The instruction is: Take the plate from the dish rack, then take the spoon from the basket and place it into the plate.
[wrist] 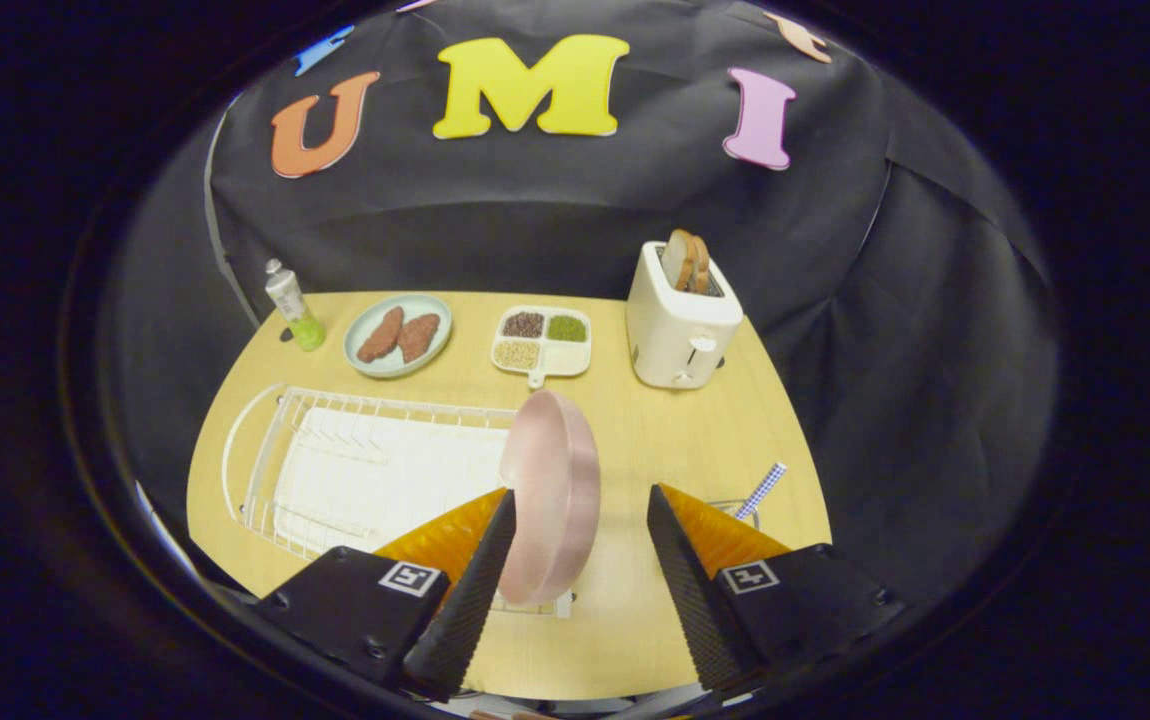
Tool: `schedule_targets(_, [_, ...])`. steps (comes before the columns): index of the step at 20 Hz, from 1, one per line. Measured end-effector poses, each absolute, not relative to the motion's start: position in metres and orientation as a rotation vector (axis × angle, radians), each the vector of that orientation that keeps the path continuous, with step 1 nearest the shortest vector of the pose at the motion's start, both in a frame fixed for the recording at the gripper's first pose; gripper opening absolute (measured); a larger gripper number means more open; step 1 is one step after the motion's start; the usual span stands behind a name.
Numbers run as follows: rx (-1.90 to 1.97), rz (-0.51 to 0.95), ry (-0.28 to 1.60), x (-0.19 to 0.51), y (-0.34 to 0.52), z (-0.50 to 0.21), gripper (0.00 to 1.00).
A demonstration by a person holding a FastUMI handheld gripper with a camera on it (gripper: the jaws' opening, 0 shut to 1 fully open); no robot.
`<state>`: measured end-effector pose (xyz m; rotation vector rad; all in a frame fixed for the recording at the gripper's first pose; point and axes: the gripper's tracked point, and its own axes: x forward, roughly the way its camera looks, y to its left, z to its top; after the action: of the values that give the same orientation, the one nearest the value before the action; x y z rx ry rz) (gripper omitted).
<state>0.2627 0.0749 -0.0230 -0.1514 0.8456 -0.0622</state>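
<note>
A pink plate (550, 495) stands on edge at the right end of the white wire dish rack (335, 465). My gripper (582, 498) is open, with the plate between its fingers. The left finger sits right against the plate's rim, while the right finger stands clear of it with bare table in the gap. Just beyond the right finger, a spoon's blue-and-white checked handle (765, 489) sticks up from a small wire basket (735, 508); the finger hides most of the basket.
At the back of the wooden table (675, 440) stand a white toaster (680, 320) with bread, a divided dish of grains (543, 342), a pale green plate with two pieces of meat (398, 335) and a tube (293, 305).
</note>
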Motion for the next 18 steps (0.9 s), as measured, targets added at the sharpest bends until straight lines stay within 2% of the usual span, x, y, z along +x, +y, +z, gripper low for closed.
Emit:
schedule_targets(2, [-0.183, -0.125, 0.893, 0.276, 0.067, -0.028, 0.81])
schedule_targets(4, [-0.211, -0.204, 0.913, 0.284, 0.058, -0.029, 0.66])
schedule_targets(9, [-0.289, -0.278, 0.919, 0.284, 0.066, -0.033, 0.23])
schedule_targets(15, [-0.484, -0.441, 0.872, 0.275, 0.067, -0.03, 0.13])
schedule_targets(18, [-0.546, -0.491, 0.823, 0.274, 0.078, -0.027, 0.12])
